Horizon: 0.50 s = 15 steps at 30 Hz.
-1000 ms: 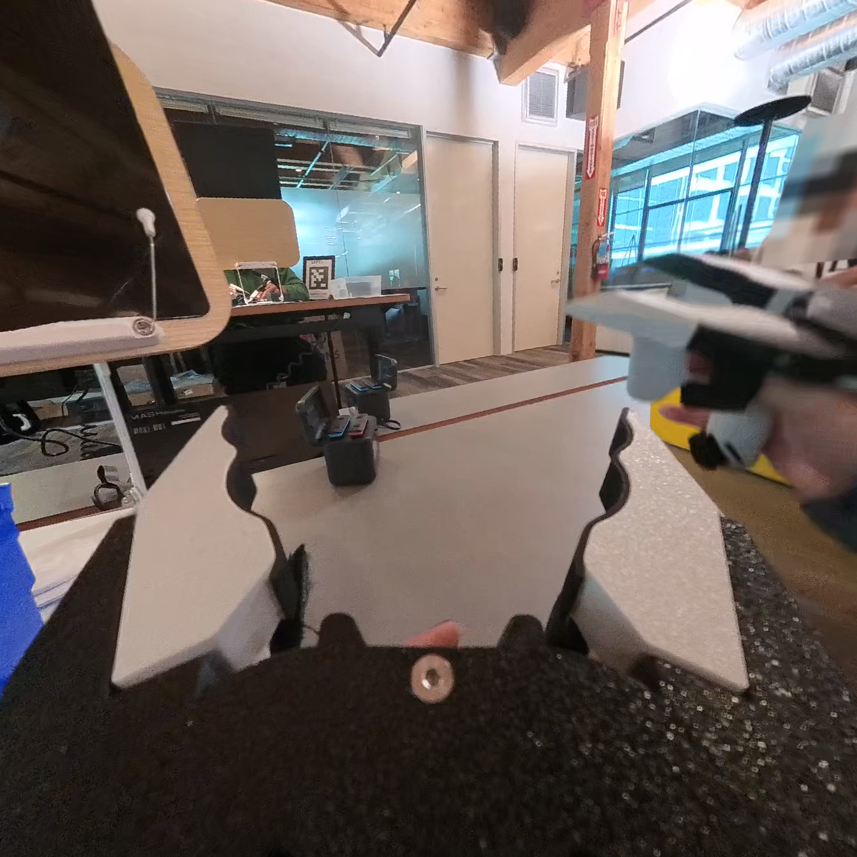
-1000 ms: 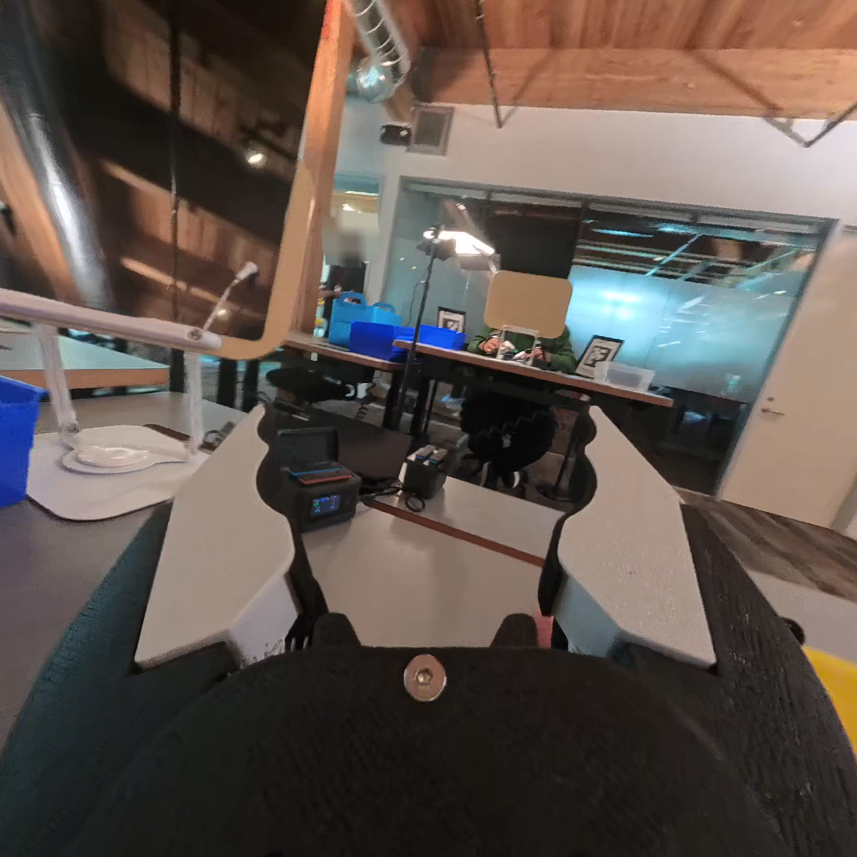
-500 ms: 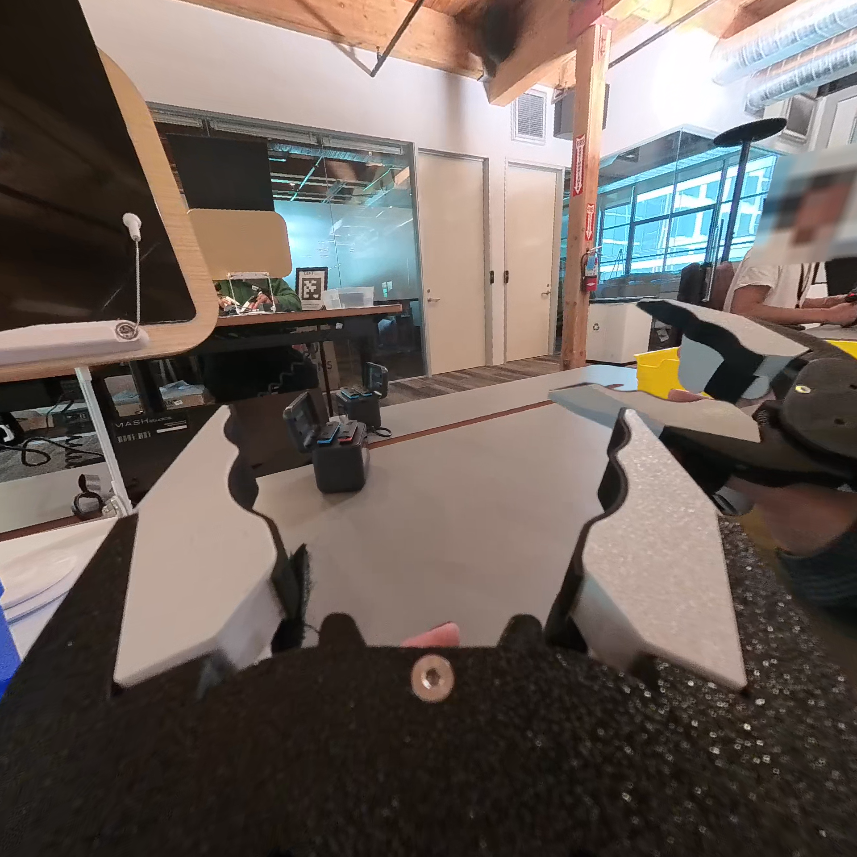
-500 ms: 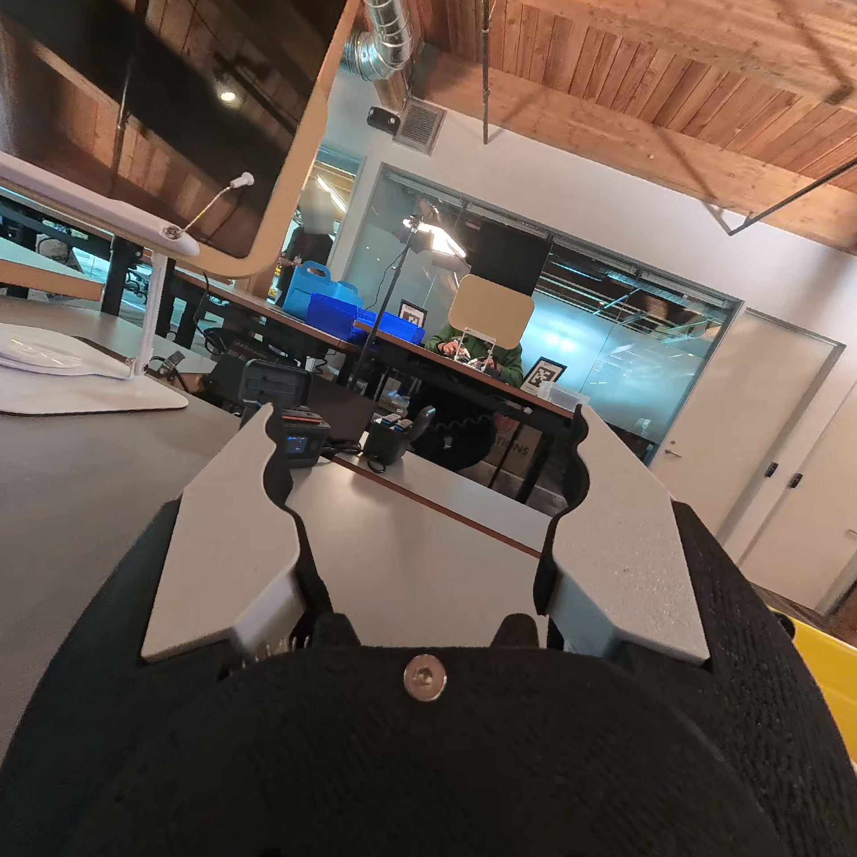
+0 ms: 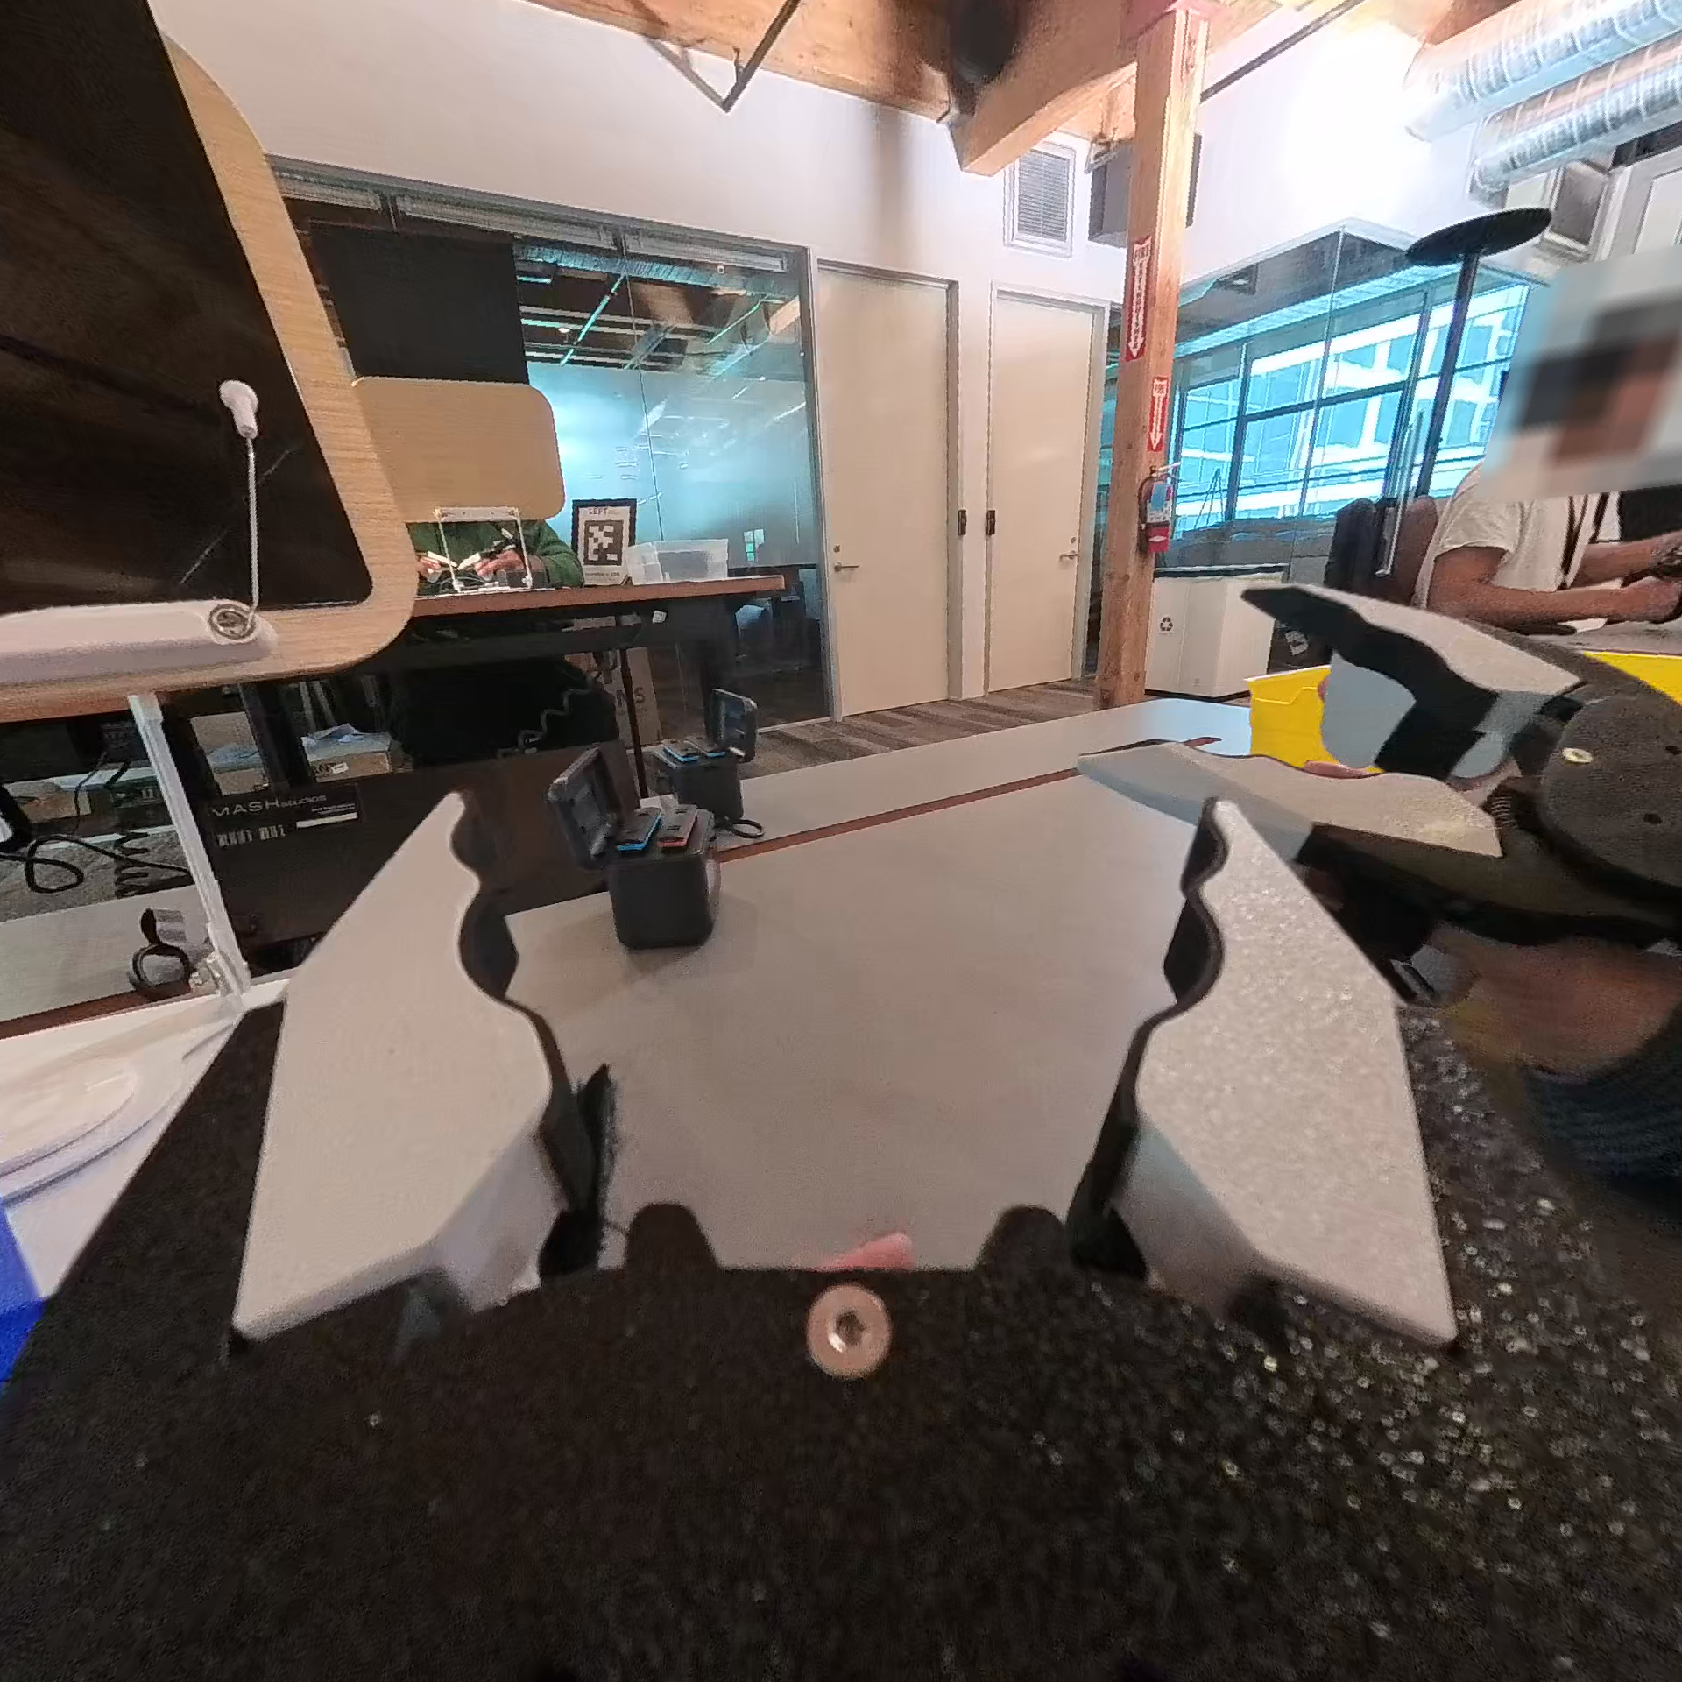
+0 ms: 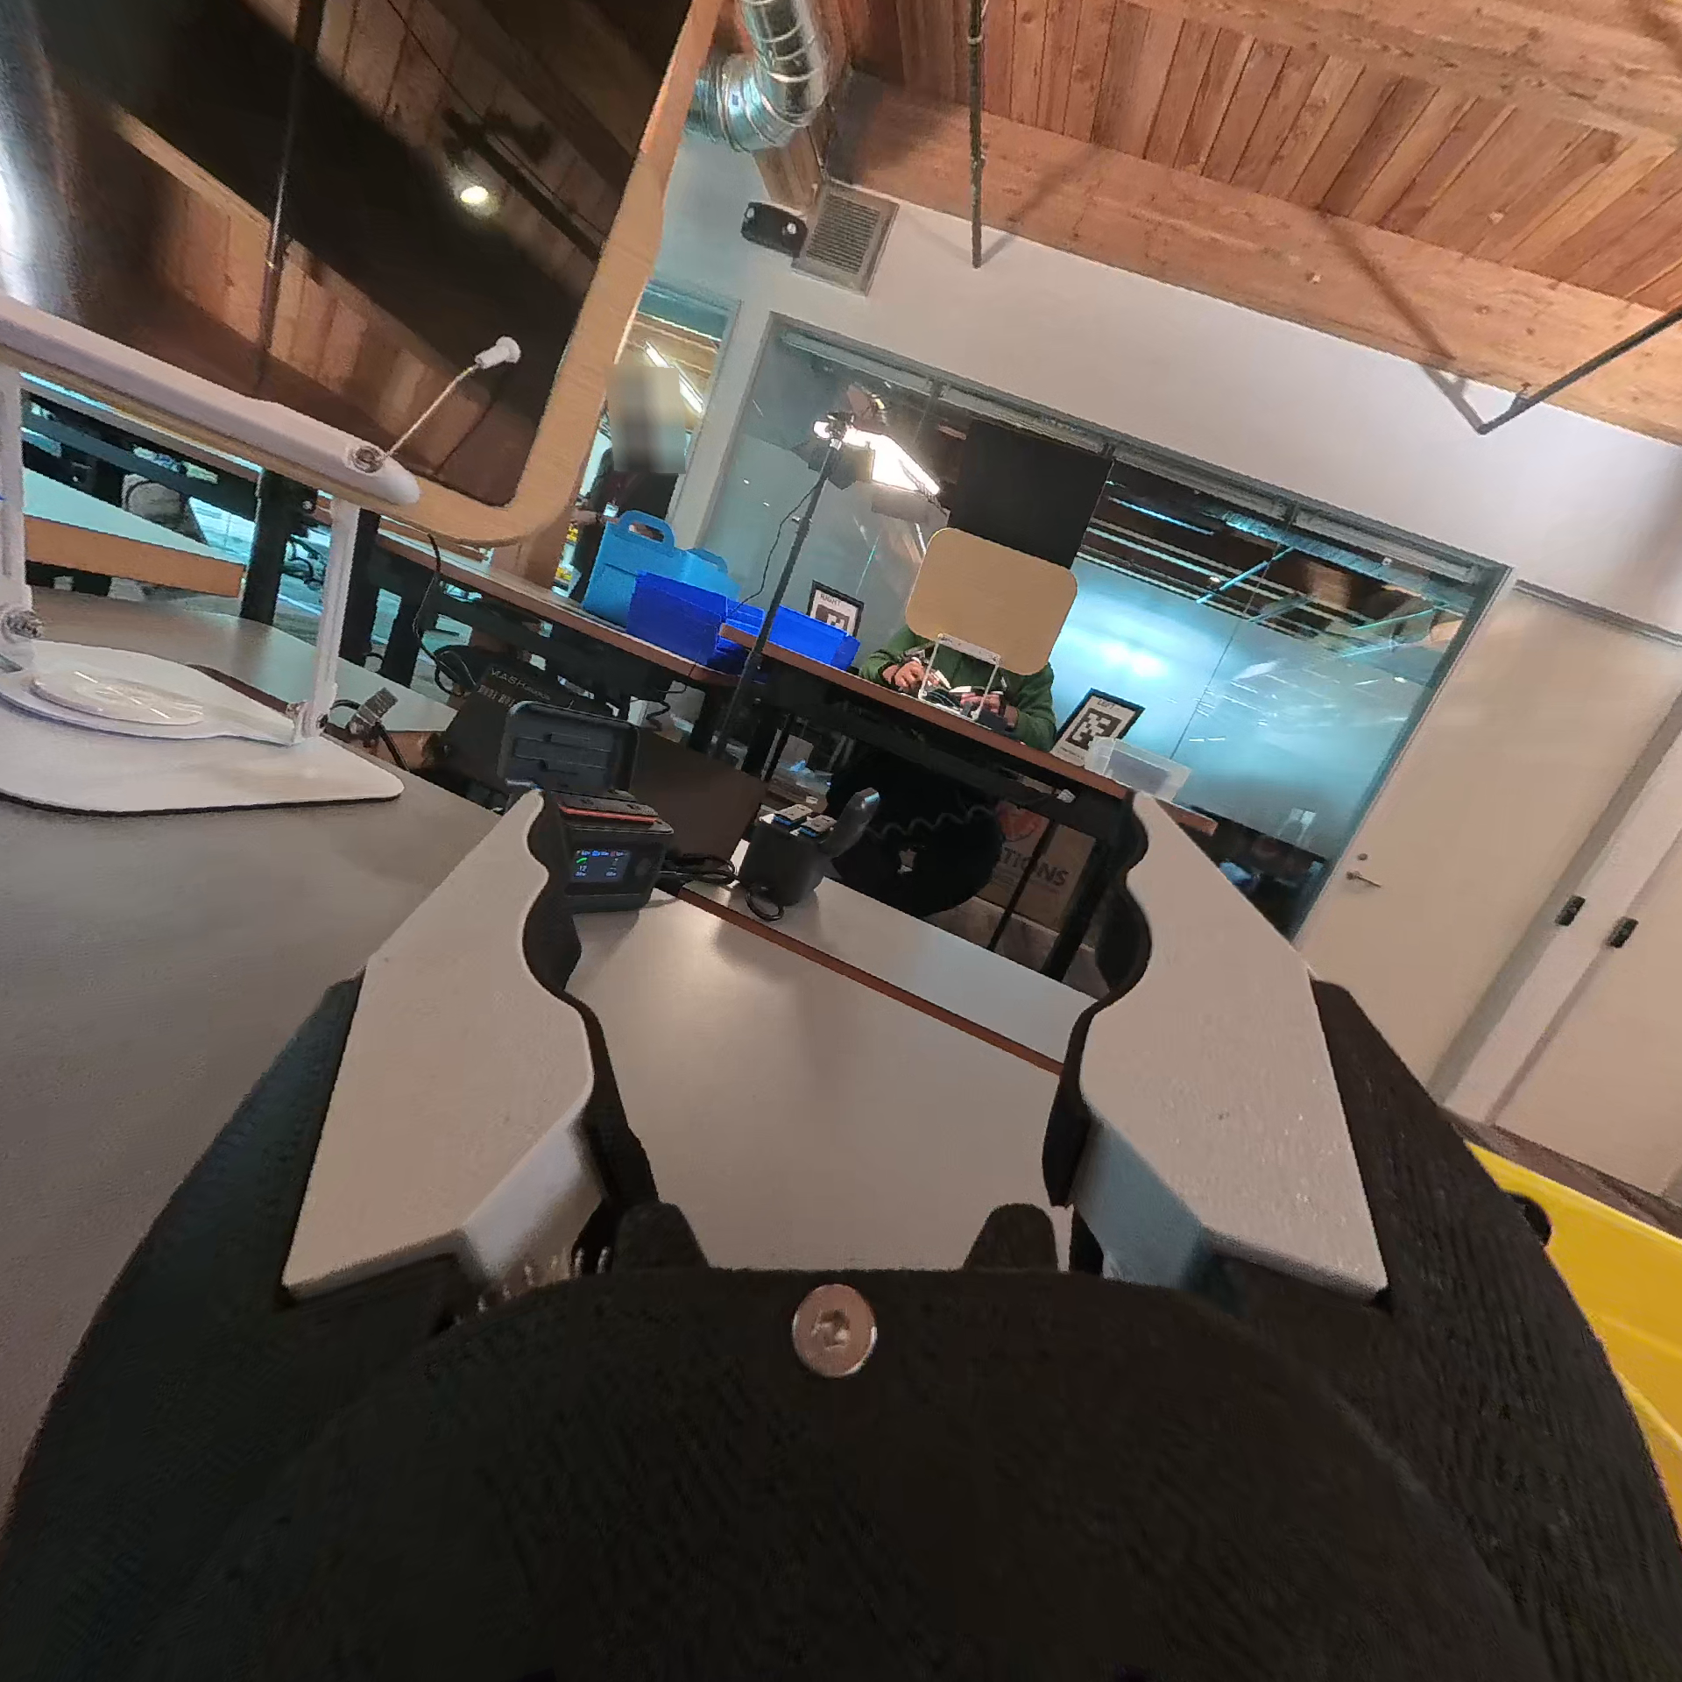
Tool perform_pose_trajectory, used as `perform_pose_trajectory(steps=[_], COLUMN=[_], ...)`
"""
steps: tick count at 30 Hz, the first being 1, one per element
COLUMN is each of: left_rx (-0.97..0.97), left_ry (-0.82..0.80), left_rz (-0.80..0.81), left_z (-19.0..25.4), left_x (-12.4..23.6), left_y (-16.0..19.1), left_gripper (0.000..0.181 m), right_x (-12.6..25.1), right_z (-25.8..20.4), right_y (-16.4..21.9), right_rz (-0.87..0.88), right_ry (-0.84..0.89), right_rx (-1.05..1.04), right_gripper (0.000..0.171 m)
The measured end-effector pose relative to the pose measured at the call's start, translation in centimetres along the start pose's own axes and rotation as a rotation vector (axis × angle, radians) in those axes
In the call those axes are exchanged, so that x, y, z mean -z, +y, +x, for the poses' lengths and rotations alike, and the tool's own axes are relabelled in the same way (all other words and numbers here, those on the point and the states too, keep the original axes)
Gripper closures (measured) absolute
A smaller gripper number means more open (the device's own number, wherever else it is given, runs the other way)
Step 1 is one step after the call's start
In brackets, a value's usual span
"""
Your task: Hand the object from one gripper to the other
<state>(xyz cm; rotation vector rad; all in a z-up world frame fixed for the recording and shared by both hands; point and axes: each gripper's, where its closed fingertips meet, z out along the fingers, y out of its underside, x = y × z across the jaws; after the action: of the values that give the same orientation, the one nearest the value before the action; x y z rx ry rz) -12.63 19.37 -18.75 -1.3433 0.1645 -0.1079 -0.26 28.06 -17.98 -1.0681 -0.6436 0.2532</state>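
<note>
My left gripper (image 5: 833, 819) is open and empty, held low over the grey table (image 5: 865, 1047). My right gripper (image 6: 833, 810) is also open and empty. It shows in the left wrist view (image 5: 1183, 683) too, at the right, turned on its side with its fingers pointing left, held by a hand. Nothing sits between either pair of fingers. A black charger case (image 5: 660, 874) with its lid up stands on the table ahead of the left gripper, and a second one (image 5: 705, 774) stands behind it. Both cases (image 6: 601, 846) (image 6: 787, 856) appear ahead in the right wrist view.
A white stand with a flat base (image 6: 136, 719) is on the table at the left. A yellow bin (image 5: 1283, 719) lies to the right past the table edge. A blue bin corner (image 5: 14, 1274) is at lower left. People sit at desks behind. Both grippers' tips are roughly 20 cm from the black charger case (image 5: 660, 874).
The right gripper has swung down and turned on its side at the right of the left view. The right wrist view has tilted upward. The left gripper has barely moved.
</note>
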Motion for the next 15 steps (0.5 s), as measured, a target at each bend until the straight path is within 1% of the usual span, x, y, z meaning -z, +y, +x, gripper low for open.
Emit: perform_pose_trajectory(steps=[4,7,9,11,12,13,15], left_rx=[0.032,0.043,0.066,0.065,0.052,0.032,-0.040], left_ry=[0.043,0.107,0.152,0.187,0.194,0.184,0.118], left_rz=[-0.065,-0.129,-0.150,-0.154,-0.162,-0.176,-0.215], left_z=[0.6,1.9,2.9,3.5,3.4,2.7,-0.5], left_x=[-0.1,0.0,0.7,1.9,2.8,3.7,5.6], left_y=[0.2,-0.8,-3.0,-5.9,-7.3,-8.6,-10.5], left_gripper=[0.037,0.047,0.056,0.060,0.064,0.067,0.075], right_x=[0.0,0.0,0.0,-0.1,-0.1,-0.2,-0.2], right_z=[0.1,0.0,-0.1,-0.2,-0.2,-0.2,-0.1], right_y=[0.2,0.2,0.2,0.3,0.3,0.4,0.5], right_rz=[-0.004,-0.001,0.001,0.002,0.000,-0.003,-0.005], right_ry=[-0.002,-0.010,-0.019,-0.027,-0.031,-0.033,-0.036], right_rx=[-0.012,-0.017,-0.023,-0.033,-0.038,-0.044,-0.056], right_gripper=[0.055,0.056,0.056,0.057,0.057,0.058,0.058])
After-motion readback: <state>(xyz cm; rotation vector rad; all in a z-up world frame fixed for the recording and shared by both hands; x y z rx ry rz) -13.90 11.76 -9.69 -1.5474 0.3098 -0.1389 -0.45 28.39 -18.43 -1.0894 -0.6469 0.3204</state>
